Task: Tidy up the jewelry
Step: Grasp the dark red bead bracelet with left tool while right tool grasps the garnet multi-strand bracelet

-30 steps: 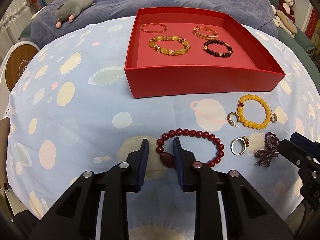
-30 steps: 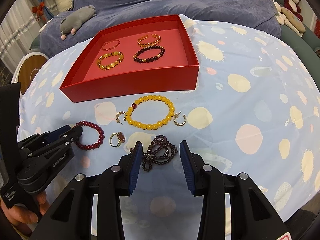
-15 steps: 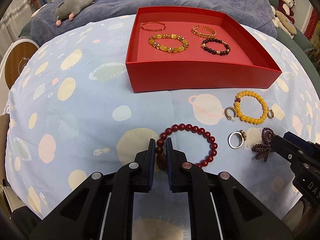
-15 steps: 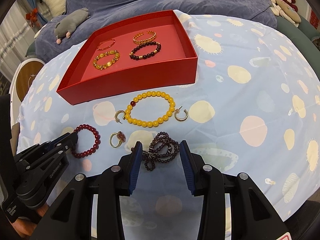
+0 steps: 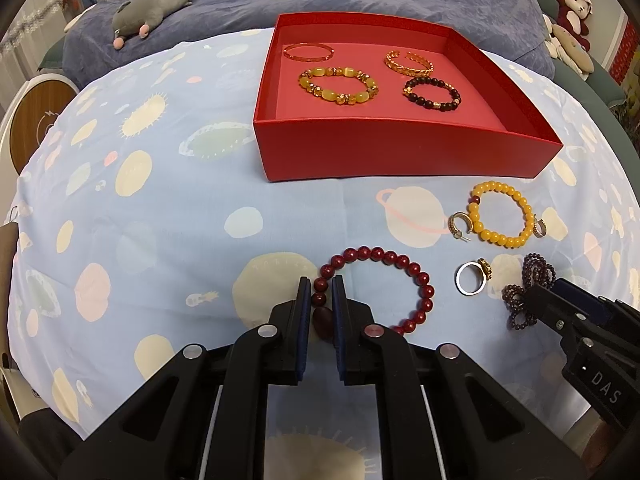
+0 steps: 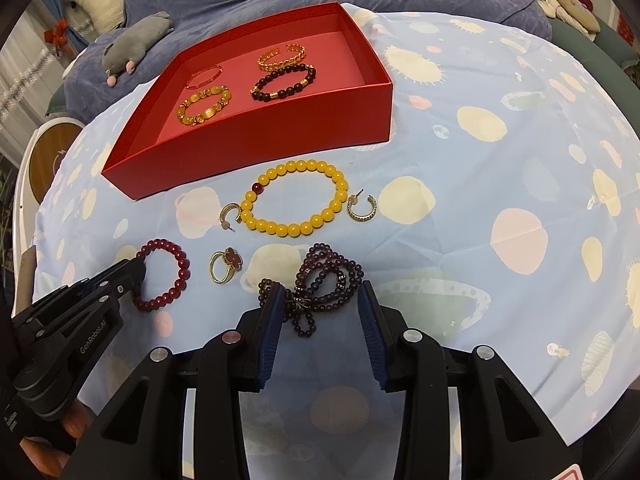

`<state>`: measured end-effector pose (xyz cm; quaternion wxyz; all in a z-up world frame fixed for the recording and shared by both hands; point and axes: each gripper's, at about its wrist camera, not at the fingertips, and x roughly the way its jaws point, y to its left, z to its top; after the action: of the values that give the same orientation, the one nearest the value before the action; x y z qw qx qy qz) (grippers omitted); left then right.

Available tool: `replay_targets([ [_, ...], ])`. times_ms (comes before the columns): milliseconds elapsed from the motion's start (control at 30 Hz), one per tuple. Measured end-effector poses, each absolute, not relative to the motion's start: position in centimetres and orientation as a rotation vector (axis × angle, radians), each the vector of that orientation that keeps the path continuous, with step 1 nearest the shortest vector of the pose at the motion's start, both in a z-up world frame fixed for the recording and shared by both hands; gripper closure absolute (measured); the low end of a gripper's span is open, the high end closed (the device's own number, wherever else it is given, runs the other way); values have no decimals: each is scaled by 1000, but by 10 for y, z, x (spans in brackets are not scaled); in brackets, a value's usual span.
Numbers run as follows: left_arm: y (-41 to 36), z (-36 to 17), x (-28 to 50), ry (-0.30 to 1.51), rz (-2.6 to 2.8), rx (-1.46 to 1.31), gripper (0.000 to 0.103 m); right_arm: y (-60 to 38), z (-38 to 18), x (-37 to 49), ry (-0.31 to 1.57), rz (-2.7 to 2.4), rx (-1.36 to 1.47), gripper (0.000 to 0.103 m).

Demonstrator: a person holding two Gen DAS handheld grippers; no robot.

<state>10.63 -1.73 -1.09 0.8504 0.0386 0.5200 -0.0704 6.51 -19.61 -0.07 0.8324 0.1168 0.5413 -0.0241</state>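
- Left gripper [image 5: 319, 292], nearest: its fingers, apart a second ago with the bracelet's large bead between them, are now clamped on the near-left arc of the red bead bracelet [image 5: 416, 280], which lies flat on the planet-print cloth [image 5: 160, 208]. Judged: the grasp is made, so lift and carry to the box come next.
- Pose: the left tool points forward and slightly down, low over the cloth.
- Right gripper [image 6: 322, 292]: the fingers stand wide apart, straddling the tangled purple bead strand [image 6: 320, 280] without pinching it (no closing yet); its tip shows at the left view's right edge.
- Between, on the cloth: a gold ring [image 6: 226, 264] with a red stone.
- Farther: the yellow bead bracelet [image 6: 296, 198] with a hoop earring at each side [image 6: 232, 214] [image 6: 362, 208], all outside the box.
- Farthest: the red box [image 5: 400, 156], which holds four bracelets along its back half; its front floor is bare.
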Motion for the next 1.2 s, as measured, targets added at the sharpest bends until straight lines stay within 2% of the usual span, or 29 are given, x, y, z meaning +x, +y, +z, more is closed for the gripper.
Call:
replay_targets([
  [133,-16,-11,104,1097,-153,76,93,-198,-1,62,1154,-40,249,80],
  [167,-16,-11,103,1098,-154,74,93,-198,-1,62,1154,-35,244,88],
  [267,-15,-10,102,1107,-159,66,94,-196,1,59,1149,-26,224,96],
  [667,-14,5,96,1109,-199,25,95,-202,19,55,1101,-13,242,96],
  [733,-14,11,95,1098,-208,20,95,-203,25,55,1088,-8,246,103],
  [1067,-16,31,93,1061,-236,7,95,-202,33,55,1073,8,223,102],
  [1133,-16,31,93,1064,-233,8,95,-200,31,55,1080,3,203,85],
  [1200,-17,29,92,1068,-232,10,95,-198,29,55,1081,-6,193,74],
])
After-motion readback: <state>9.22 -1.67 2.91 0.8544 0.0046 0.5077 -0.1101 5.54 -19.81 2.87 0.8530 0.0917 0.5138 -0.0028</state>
